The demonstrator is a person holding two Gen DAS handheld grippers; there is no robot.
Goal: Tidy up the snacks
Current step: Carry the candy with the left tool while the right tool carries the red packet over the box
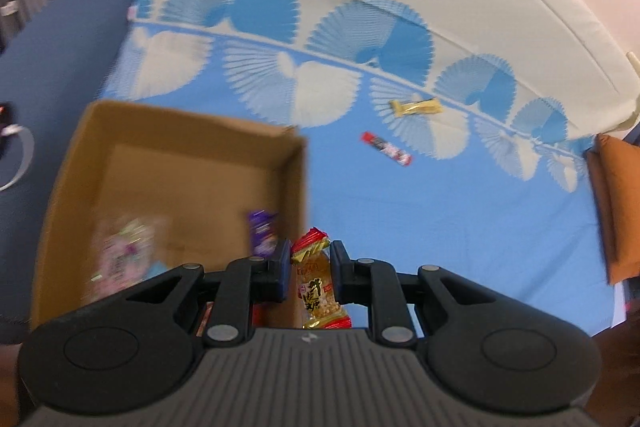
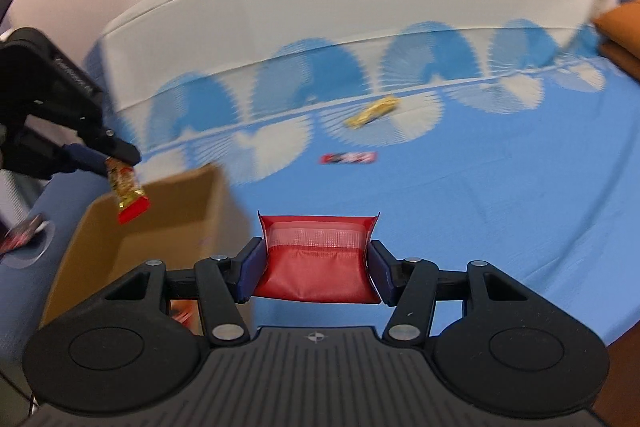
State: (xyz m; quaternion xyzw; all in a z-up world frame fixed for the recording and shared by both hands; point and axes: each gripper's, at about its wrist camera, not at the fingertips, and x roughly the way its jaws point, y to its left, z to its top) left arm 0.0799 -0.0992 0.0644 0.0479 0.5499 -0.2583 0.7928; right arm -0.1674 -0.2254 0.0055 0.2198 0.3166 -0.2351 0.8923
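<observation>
Brown corrugated cardboard box sits open at the left on a blue cloth with white fan prints, holding a purple wrapped snack and a blurred pale packet. Just beside its right wall, the left gripper has its fingers narrowed onto a red-and-gold packet of peanuts, pads pressing its sides. Farther right, a red-and-black snack bar and a pale yellow wrapped bar lie apart on the cloth. The right gripper has its fingers spread about halfway, clamped on a shiny red foil pouch.
</observation>
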